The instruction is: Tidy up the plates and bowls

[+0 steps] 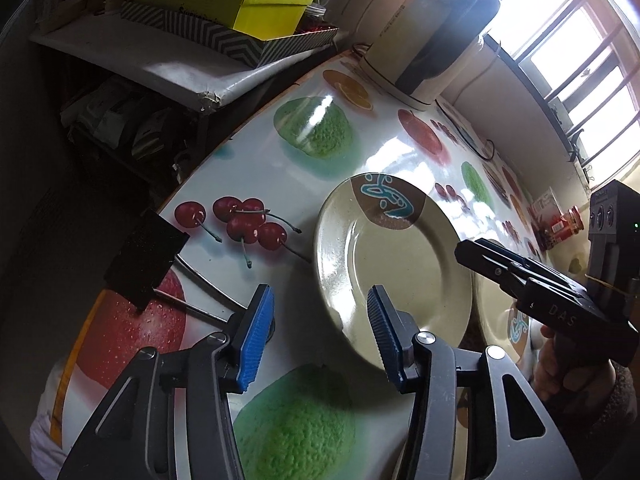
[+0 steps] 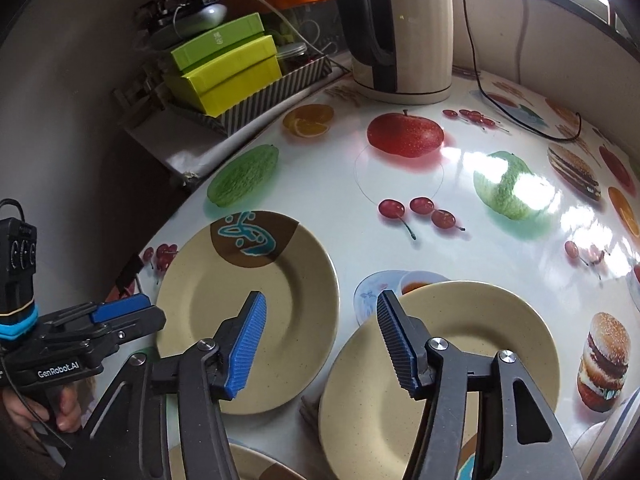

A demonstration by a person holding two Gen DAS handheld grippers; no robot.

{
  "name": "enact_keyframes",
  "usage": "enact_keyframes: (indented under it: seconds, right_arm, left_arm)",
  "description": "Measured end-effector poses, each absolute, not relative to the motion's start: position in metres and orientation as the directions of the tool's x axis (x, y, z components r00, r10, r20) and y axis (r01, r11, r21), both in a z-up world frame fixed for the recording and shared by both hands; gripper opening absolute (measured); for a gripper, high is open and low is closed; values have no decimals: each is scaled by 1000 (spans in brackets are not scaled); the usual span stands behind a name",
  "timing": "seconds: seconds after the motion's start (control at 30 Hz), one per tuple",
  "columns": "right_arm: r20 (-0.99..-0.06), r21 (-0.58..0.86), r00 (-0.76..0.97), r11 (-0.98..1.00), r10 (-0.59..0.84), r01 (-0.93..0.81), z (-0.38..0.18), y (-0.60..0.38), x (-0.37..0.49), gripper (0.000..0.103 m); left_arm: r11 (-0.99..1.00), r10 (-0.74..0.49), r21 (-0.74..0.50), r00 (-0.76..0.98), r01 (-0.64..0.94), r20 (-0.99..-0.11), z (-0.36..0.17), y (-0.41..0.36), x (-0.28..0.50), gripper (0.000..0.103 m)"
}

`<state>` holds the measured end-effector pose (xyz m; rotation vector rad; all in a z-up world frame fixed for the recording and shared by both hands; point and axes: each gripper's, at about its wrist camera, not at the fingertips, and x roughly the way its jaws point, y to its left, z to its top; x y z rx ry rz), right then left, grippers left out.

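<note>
A beige plate with a brown and teal patch (image 1: 394, 256) (image 2: 248, 312) lies on the fruit-print table. My left gripper (image 1: 320, 332) is open and empty at this plate's near-left rim; it also shows in the right wrist view (image 2: 120, 312). A second beige plate (image 2: 440, 376) (image 1: 500, 312) lies to the right. My right gripper (image 2: 320, 344) is open and empty, hovering over the gap between the two plates; its body shows in the left wrist view (image 1: 560, 300). Part of a third plate (image 2: 256, 466) shows at the bottom edge.
A cream and black kettle (image 2: 404, 28) (image 1: 432, 32) stands at the back of the table (image 2: 460, 184) with a cable (image 2: 520, 120) trailing right. A side shelf holds green boxes (image 2: 228, 68) (image 1: 240, 0). A red jar (image 1: 560, 224) stands at the far right.
</note>
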<state>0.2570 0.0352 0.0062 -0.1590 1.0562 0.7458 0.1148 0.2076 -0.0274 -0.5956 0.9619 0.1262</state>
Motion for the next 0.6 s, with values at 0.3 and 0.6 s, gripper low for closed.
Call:
enact_keyframes:
  seconds: [0.3, 0.6]
  right_arm:
    - [-834, 285, 227, 745, 503, -604, -6, 44, 272, 45]
    - [-831, 315, 203, 740, 517, -594, -13, 45, 274, 30]
  left_arm:
    - [830, -163, -427, 576, -360, -801, -30, 206, 122, 42]
    - [825, -169, -434, 574, -362, -801, -32, 204, 129, 30]
